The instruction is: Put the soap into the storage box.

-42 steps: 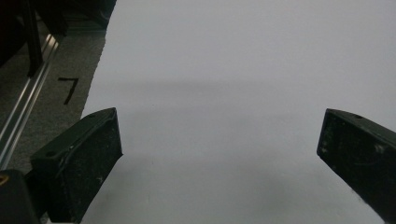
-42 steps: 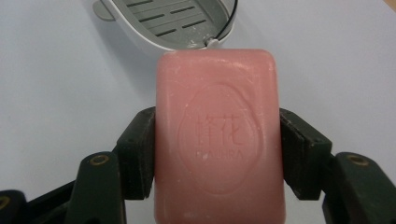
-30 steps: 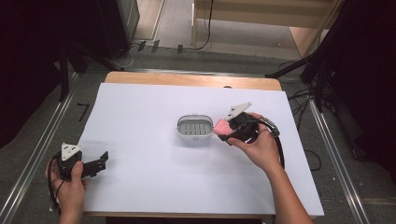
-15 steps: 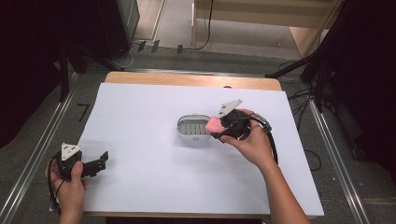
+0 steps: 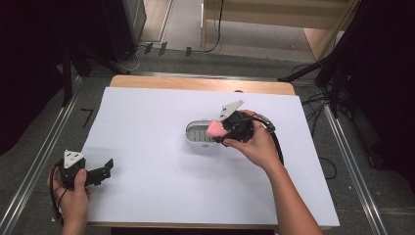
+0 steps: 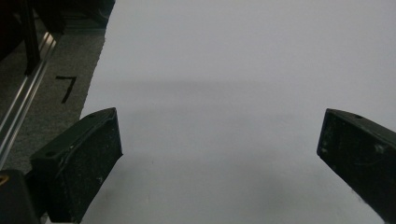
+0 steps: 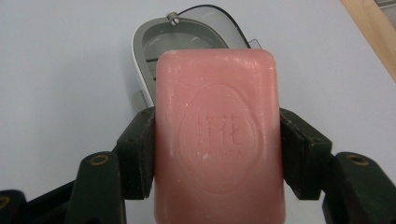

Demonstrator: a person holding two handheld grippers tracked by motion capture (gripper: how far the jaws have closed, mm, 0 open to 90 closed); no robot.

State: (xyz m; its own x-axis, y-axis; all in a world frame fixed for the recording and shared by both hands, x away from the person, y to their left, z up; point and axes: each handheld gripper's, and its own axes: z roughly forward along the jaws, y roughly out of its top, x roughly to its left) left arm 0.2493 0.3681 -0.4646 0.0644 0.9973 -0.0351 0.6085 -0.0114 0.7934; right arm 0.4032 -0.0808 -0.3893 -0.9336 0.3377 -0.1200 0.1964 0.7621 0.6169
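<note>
A pink bar of soap [image 7: 219, 135] with a stamped mark is clamped between the jaws of my right gripper [image 5: 221, 133], which is shut on it. The soap [image 5: 215, 129] hangs over the right end of a grey oval soap dish [image 5: 198, 134] in the middle of the white table sheet. In the right gripper view the dish [image 7: 154, 42] lies just beyond the bar. My left gripper [image 5: 105, 169] rests near the table's front left corner, open, with bare white sheet between its fingers [image 6: 84, 158].
The white sheet [image 5: 161, 196] covers most of the wooden table [image 5: 195, 84]. Metal rails [image 5: 34, 166] run along the floor on both sides. A cable [image 5: 274, 142] loops behind my right hand. Dark equipment stands at the far left and right.
My right gripper has carried the soap leftwards, from beside the dish's right end to over it. The left gripper has stayed put.
</note>
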